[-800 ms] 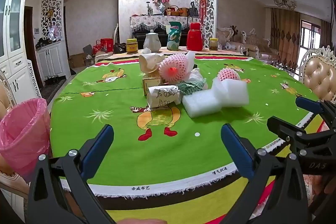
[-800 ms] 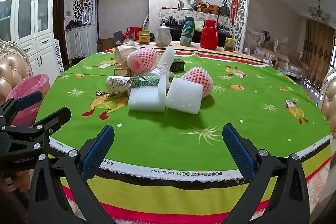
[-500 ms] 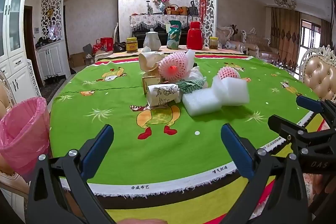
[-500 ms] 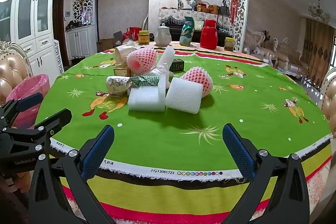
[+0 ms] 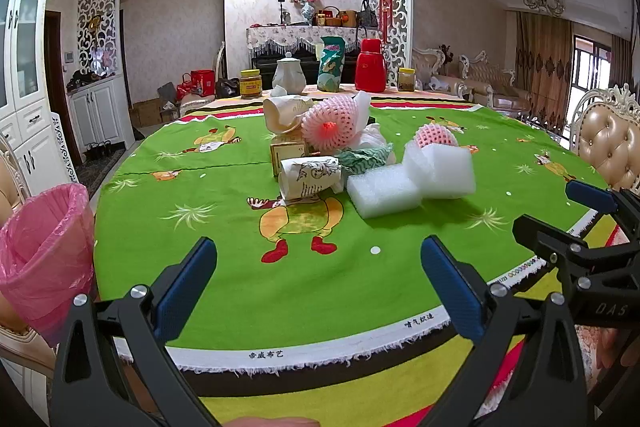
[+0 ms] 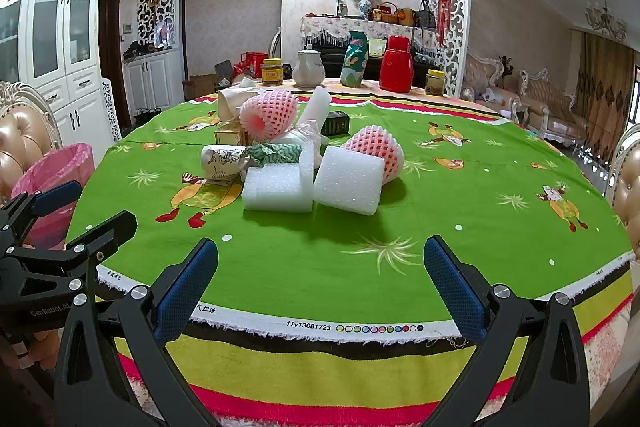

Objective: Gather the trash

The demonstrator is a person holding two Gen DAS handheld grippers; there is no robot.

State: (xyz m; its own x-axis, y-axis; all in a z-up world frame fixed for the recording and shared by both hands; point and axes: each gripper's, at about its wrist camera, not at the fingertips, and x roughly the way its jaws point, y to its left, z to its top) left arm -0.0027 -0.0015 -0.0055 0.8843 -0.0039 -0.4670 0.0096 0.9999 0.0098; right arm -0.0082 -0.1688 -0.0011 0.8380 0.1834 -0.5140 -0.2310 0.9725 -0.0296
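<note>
A heap of trash lies mid-table on the green cloth: white foam blocks, pink foam fruit nets, a crumpled printed paper cup, green wrapper and small boxes. A bin lined with a pink bag stands left of the table. My left gripper is open over the near table edge, nothing between its fingers. My right gripper is open likewise, facing the foam blocks. Each gripper shows at the other view's side.
Jars, a white teapot, a green bag and a red thermos stand at the table's far side. Padded chairs flank the table. White cabinets line the left wall.
</note>
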